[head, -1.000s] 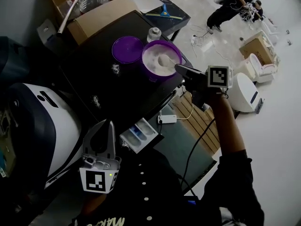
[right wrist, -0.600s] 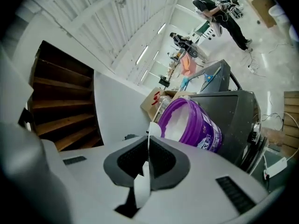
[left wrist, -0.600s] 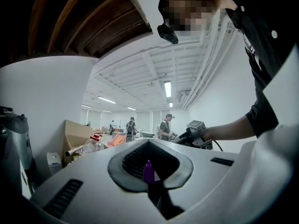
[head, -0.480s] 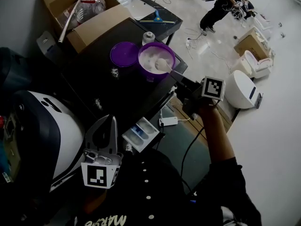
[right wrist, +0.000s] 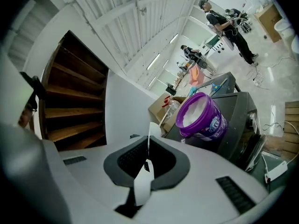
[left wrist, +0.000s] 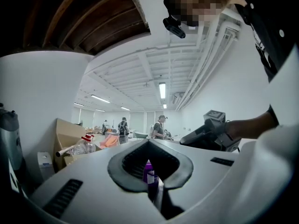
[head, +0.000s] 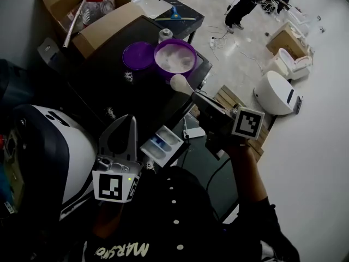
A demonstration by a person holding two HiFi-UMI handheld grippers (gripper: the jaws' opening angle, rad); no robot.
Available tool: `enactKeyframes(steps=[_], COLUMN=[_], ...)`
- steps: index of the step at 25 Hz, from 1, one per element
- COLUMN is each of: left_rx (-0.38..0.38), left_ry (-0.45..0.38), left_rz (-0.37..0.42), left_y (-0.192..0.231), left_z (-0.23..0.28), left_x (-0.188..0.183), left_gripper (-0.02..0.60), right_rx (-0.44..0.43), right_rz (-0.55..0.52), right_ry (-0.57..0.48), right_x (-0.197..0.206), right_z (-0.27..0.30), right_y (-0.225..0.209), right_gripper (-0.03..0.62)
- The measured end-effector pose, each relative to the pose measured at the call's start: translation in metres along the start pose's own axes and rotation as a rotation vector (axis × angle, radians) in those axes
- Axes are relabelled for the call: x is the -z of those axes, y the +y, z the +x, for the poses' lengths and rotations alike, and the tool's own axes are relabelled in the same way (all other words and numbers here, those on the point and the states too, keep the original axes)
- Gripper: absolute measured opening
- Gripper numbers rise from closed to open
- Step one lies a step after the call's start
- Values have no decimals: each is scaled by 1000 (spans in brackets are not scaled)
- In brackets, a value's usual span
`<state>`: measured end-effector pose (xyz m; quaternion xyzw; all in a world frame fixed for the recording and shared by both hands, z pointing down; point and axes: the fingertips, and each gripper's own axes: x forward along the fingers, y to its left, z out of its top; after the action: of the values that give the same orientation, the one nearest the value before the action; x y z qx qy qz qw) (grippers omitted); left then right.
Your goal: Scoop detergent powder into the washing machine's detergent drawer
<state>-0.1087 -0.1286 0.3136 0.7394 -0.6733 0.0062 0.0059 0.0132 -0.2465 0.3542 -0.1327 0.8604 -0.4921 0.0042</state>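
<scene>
My right gripper (head: pixel 199 99) is clamped tight on the handle of a white scoop (head: pixel 178 83). The scoop's bowl points to the far left and looks full of white powder. It hangs over the near edge of the dark table (head: pixel 109 91), just on the near side of the open purple detergent tub (head: pixel 175 57) (the tub's purple lid (head: pixel 137 55) lies just beside it on the left). The detergent drawer (head: pixel 162 144) stands pulled out of the white washing machine (head: pixel 49 157), nearer to me and a little left of the scoop, well apart from it. My left gripper (head: pixel 129 123) has its jaws together on nothing and is raised just left of the drawer.
</scene>
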Motion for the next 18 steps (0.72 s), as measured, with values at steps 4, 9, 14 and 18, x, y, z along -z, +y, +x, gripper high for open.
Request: enactKeyframes(steps=[4, 9, 14, 18], left_rx=[16, 40, 56, 57], left_ry=[7, 18, 18, 30], left_rz=[-6, -9, -12, -17], left_y=[-2, -7, -10, -13], left_z=[2, 4, 4, 1], left_x=[5, 12, 18, 25], left_gripper=[14, 14, 14, 14], right_rx=[22, 70, 120, 154], right_rz=[40, 68, 123, 112], right_ry=[3, 19, 45, 113], right_x=[36, 81, 121, 157], right_z=[-19, -41, -53, -53], right_y=[3, -1, -17, -29], right_gripper=[32, 32, 32, 32])
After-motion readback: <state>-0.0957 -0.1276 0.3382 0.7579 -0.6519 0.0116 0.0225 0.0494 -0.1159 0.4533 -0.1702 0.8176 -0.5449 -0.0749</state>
